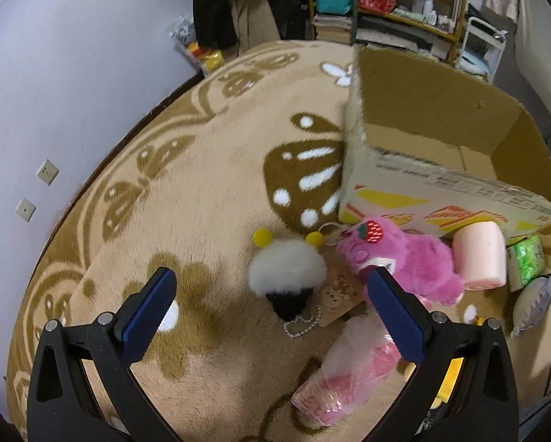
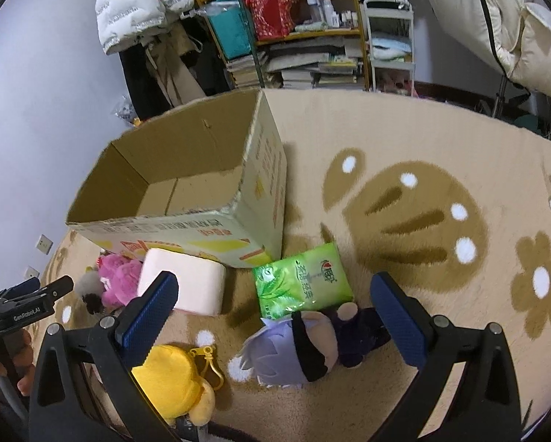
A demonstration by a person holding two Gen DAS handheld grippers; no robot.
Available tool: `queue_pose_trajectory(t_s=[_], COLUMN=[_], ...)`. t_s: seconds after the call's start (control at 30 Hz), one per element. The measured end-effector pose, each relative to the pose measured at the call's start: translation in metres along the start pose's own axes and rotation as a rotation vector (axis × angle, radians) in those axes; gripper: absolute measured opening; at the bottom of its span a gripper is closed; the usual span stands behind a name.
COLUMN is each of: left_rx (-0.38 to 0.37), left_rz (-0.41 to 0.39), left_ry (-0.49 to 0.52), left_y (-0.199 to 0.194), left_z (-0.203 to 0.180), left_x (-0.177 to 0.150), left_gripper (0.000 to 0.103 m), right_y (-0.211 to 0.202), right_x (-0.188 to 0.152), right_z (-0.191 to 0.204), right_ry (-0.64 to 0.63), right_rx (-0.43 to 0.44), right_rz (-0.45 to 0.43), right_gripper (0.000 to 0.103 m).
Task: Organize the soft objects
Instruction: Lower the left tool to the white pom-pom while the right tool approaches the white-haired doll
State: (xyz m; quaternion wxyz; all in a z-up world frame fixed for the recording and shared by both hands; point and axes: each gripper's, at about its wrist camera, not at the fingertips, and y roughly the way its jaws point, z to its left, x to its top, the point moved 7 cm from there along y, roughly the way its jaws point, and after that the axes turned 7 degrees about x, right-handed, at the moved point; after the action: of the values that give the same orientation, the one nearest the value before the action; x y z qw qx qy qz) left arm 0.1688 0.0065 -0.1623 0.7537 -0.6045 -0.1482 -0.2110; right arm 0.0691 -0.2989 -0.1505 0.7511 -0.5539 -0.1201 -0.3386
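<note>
Matt corrugated cardboard box (image 2: 187, 169); shaggy pile carpet (image 1: 209, 169); fluffy pink plush toy (image 1: 408, 261); glossy green plastic tissue pack (image 2: 303, 281); crinkly clear wrapper (image 1: 349, 364).

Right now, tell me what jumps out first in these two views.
The big open cardboard box stands on the patterned rug, apparently empty. Soft things lie in front of it: a pink plush toy beside a white fluffy toy, a green tissue pack and a yellow plush. Both grippers, left and right, hover open.
</note>
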Motion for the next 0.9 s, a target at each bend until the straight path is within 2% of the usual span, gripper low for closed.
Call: queue_pose_trajectory(t_s=[0.1, 0.37, 0.8, 0.9], left_rx=[0.015, 0.027, 0.018, 0.018], left_rz=[0.026, 0.082, 0.171, 0.176], left_ry=[-0.001, -0.006, -0.024, -0.02], left_y=[0.011, 0.033, 0.058, 0.062], left_z=[0.002, 0.005, 0.001, 0.0], left_x=[-0.001, -0.004, -0.01, -0.01], left_gripper=[0.102, 0.102, 0.102, 0.102], right_y=[0.009, 0.032, 0.043, 0.045], right_x=[-0.001, -0.017, -0.028, -0.035], right_z=[-0.003, -0.018, -0.025, -0.029], right_ry=[0.003, 0.035, 0.036, 0.064], right_rx=[0.007, -0.049, -0.097, -0.101], right_rz=[0.023, 0.129, 0.18, 0.216], right_gripper=[0.103, 0.103, 0.103, 0.103])
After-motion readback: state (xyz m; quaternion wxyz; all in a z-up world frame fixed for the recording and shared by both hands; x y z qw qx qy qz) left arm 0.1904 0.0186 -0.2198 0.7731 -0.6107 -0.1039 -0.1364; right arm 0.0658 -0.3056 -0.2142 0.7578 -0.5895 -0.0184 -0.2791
